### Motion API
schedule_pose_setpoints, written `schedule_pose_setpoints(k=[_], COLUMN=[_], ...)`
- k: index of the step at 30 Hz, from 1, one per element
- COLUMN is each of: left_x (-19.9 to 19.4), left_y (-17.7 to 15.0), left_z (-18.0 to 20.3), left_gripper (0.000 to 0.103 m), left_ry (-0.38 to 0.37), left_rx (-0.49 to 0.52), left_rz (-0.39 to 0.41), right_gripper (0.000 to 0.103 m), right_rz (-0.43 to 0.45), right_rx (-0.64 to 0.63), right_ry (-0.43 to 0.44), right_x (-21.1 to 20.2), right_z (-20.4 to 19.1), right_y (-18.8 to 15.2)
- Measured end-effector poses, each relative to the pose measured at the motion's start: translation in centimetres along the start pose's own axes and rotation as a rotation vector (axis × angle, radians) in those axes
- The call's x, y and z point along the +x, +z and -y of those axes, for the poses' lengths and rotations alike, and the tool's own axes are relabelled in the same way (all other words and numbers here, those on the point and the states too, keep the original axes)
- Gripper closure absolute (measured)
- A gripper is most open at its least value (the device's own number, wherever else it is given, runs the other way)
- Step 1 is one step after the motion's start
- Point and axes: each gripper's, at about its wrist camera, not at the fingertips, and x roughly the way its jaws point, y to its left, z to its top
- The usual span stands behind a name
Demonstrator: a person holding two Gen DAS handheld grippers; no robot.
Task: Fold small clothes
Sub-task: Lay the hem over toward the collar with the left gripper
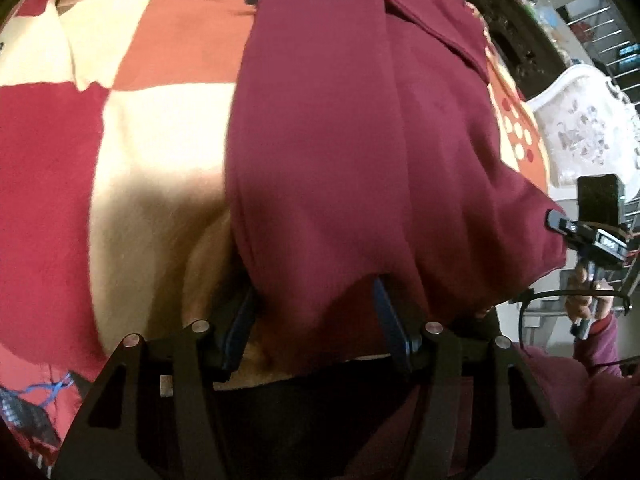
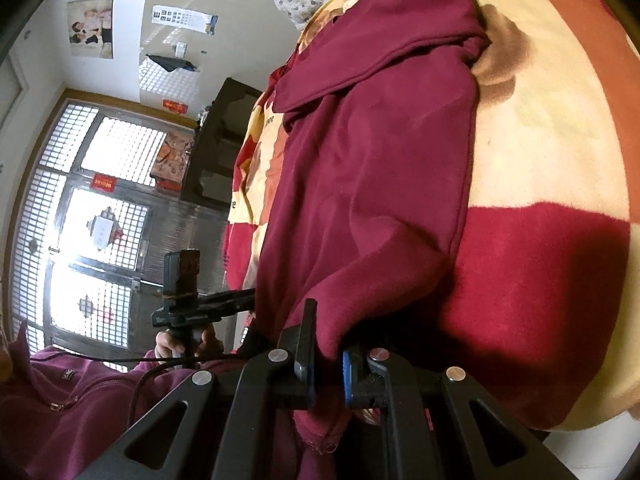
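Done: While the sweater point(image 2: 372, 184) lies on the bed point(image 2: 552, 160), one side looks folded in.
Left: final folds.
Right tool point(image 2: 326, 354): clamps hem.
Left tool point(image 1: 316, 320): spread wide, grip unclear.

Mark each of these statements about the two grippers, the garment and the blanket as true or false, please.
1. The garment is dark red. True.
2. The right gripper is open and holds nothing. False: its fingers are closed on the near edge of the garment.
3. The garment lies on a checked blanket of cream, red and orange squares. True.
4. The left gripper is shut tight on the blanket. False: its fingers stand wide apart, at the near edge of the garment.
5. The garment is folded into a small square. False: it lies long across the blanket, with the hood at the far end.
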Motion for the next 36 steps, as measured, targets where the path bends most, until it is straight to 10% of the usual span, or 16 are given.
schedule_pose_setpoints(k=[4, 11, 18, 26, 30, 36], left_x=[-0.5, -4.5, -8.3, -5.2, -2.7, -4.9], left_y=[-0.3, 3.9, 15.3, 30.8, 34.1, 33.5], left_z=[-2.1, -0.4, 1.8, 1.7, -1.4, -1.3], left_gripper=[0.096, 0.097, 0.097, 0.097, 0.096, 0.068], left_ry=[-0.01, -0.131, -0.151, -0.065, -0.04, -0.045], left_rx=[-0.092, -0.063, 0.01, 0.011, -0.13, -0.07], left_rz=[0.007, 0.125, 0.355, 0.474, 0.434, 0.424], right_gripper=[0.095, 0.095, 0.095, 0.094, 0.053, 0.048], right_rz=[0.022, 0.114, 0.355, 0.418, 0.398, 0.534], right_rx=[-0.006, -0.105, -0.151, 0.015, 0.085, 0.003], right_ry=[0.004, 0.069, 0.061, -0.049, -0.054, -0.025], right_x=[0.2, -1.4, -3.4, -1.9, -1.1, -6.4], right_z=[-0.1, -2.8, -3.0, 2.1, 5.2, 3.3], right_y=[-0.5, 3.9, 13.5, 25.9, 30.0, 29.6])
